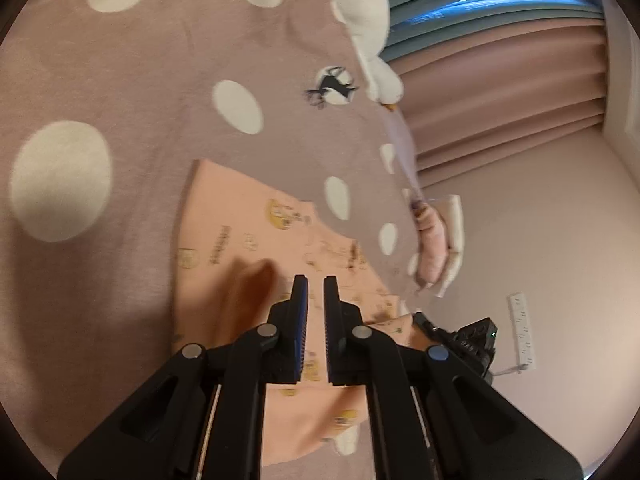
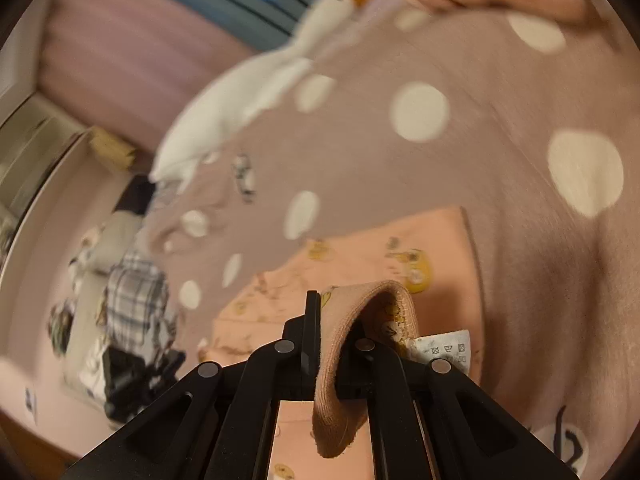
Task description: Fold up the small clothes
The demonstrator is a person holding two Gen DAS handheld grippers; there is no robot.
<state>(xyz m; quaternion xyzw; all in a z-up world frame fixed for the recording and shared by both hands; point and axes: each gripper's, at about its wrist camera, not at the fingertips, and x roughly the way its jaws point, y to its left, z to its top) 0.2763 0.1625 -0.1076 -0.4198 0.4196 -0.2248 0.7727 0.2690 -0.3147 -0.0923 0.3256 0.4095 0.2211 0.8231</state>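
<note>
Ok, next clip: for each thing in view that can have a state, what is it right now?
left gripper: jaws slightly apart, nothing between them, above the garment
right gripper: shut on the ribbed hem, lifted
peach garment: lying mostly flat on the bedspread, one edge raised
ribbed hem: curled over, lifted off the rest
care label: exposed, sticking out beside the hem
polka-dot bedspread: spread out, lightly creased

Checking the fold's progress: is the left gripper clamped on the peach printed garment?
No: the left gripper has its fingers apart with nothing between them, above the peach printed garment on the dotted mauve bedspread.
</note>
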